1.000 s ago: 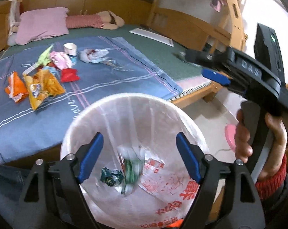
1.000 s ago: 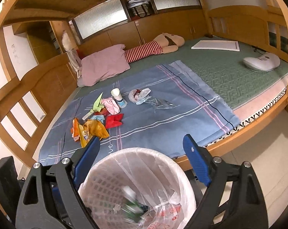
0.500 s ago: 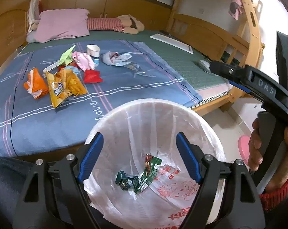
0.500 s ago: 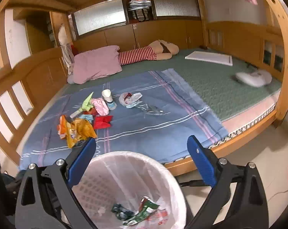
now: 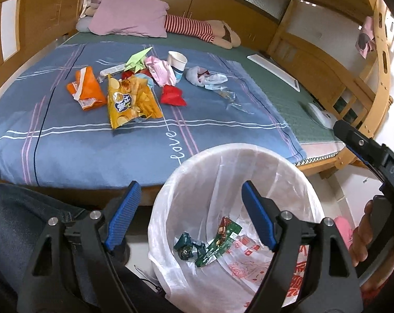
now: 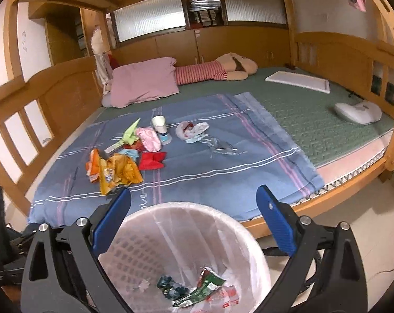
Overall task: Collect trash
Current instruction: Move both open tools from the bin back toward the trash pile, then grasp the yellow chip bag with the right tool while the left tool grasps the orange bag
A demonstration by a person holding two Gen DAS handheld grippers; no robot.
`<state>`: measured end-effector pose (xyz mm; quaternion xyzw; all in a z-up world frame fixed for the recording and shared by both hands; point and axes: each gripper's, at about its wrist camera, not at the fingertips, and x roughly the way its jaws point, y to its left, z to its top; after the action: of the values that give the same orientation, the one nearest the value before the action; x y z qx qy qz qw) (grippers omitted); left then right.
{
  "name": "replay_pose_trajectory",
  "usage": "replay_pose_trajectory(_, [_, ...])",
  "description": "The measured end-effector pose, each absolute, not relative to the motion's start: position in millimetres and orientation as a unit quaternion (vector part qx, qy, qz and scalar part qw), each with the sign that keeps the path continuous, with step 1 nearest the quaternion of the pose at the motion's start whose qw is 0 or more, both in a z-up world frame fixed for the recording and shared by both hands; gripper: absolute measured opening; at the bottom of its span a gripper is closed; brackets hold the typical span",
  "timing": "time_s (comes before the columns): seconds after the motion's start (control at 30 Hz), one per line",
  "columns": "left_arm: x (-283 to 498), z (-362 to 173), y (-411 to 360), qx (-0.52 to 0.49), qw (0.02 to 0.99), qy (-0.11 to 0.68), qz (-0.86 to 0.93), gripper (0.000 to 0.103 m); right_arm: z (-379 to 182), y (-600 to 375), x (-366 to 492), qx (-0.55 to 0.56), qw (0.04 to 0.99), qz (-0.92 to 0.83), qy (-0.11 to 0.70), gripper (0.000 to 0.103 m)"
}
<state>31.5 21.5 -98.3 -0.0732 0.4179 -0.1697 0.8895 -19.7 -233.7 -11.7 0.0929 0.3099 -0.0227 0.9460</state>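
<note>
Over the lined trash bin (image 5: 231,161) at the bed's edge, both grippers are hanging empty — the left gripper (image 5: 189,215) with jaws spread and widening a little, nothing between them; the right gripper (image 6: 194,220) with jaws spread wide, likewise empty. Two wrappers, a green one (image 5: 218,242) and a dark crumpled one (image 5: 187,244), are lying at the bottom of the liner. Judged step: a drop-off is done and the next pick is coming up. Remaining trash is sitting well apart from the bin on the blue blanket (image 5: 97,146) — yellow chip bag (image 5: 129,101), orange packet (image 5: 86,88), red paper (image 5: 172,95), paper cup (image 5: 176,61). Next move calls for reaching out over the bed and closing on one loose, crinkly piece, probably the chip bag.
</note>
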Motion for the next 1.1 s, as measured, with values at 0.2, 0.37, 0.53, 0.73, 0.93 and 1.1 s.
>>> replay_pose_trajectory(0.2, [30, -99, 21, -0.068, 0.893, 0.412, -0.167, 0.082, -8, -227, -29, 0.053, 0.959, -0.082, 0.267, 0.099])
replay_pose_trajectory(0.37, [29, -98, 24, -0.071, 0.895, 0.409, -0.16, 0.082, -3, -226, -35, 0.039, 0.966, -0.08, 0.242, 0.099])
replay_pose_trajectory(0.53, [30, -100, 24, -0.069, 0.896, 0.41, -0.155, 0.082, -6, -230, -33, 0.073, 0.964, -0.053, 0.25, 0.099])
replay_pose_trajectory(0.73, [47, -85, 54, -0.055, 0.925, 0.361, -0.107, 0.082, -9, -226, -12, 0.086, 0.949, -0.016, 0.302, 0.096])
replay_pose_trajectory(0.93, [106, -89, 145, -0.154, 0.918, 0.365, -0.004, 0.082, -11, -211, 48, 0.088, 0.934, 0.026, 0.344, 0.072])
replay_pose_trajectory(1.1, [150, -111, 176, -0.18, 0.901, 0.393, 0.034, 0.082, -43, -172, 132, 0.13, 0.897, 0.094, 0.413, 0.071])
